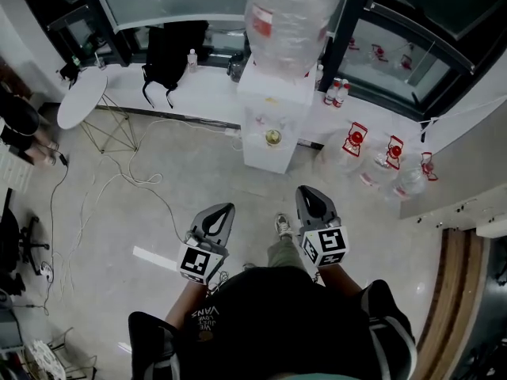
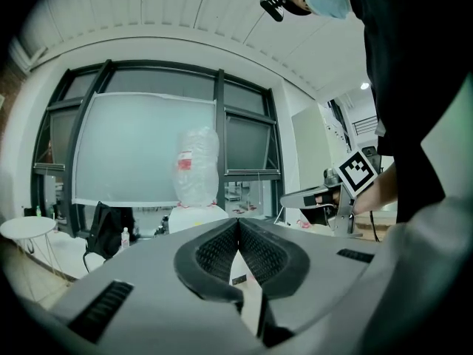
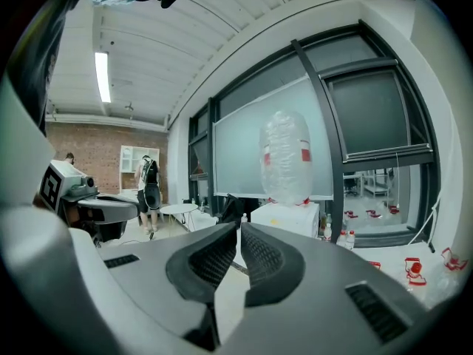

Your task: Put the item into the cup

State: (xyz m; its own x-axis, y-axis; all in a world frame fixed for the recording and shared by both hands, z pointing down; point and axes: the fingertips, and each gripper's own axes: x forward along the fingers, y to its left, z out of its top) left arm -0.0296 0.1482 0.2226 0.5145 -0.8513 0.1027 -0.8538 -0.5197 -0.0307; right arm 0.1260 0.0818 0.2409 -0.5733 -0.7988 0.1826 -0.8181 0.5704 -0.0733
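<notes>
I stand on the floor a little way back from a white water dispenser that carries a big clear bottle. A small round yellowish thing sits in the dispenser's front; I cannot tell what it is. My left gripper and right gripper are held side by side at about waist height, both pointing toward the dispenser. The left gripper is shut, tips together, with nothing between them. The right gripper also looks shut and empty. No cup or loose item is clearly in view.
A white round table and a black backpack stand at the back left by a white ledge. Several water jugs with red caps lie right of the dispenser. Cables trail across the floor at left. A person stands far off.
</notes>
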